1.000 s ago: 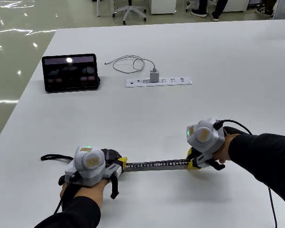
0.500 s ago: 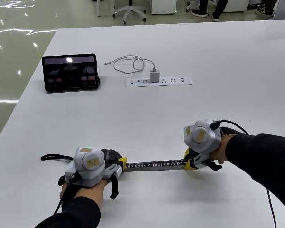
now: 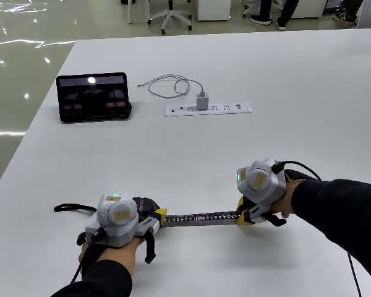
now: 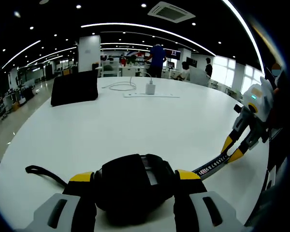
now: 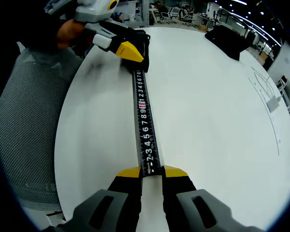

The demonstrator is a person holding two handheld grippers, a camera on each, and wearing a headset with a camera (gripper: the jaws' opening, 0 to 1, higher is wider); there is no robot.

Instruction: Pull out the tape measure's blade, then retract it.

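My left gripper (image 3: 153, 216) is clamped on the black case of the tape measure (image 4: 135, 188), one yellow-tipped jaw on each flank, and the case sits on the desk (image 3: 266, 93) right at its tips. The blade (image 5: 142, 116) leaves the case on the side facing my other hand. It lies flat on the desk in one straight line, numbers up, and runs dead ahead of my right gripper (image 5: 152, 172). That gripper's jaws are pinched together on the blade's very end, where the low numbers start. So the long axis of the blade runs from one gripper to the other, with the case straight in front of the right gripper and well apart from it. With this much blade out, I judge the retract step is next. For that, the right gripper, which holds the free end, should travel straight along the blade's line toward the case, while the left one keeps the case planted
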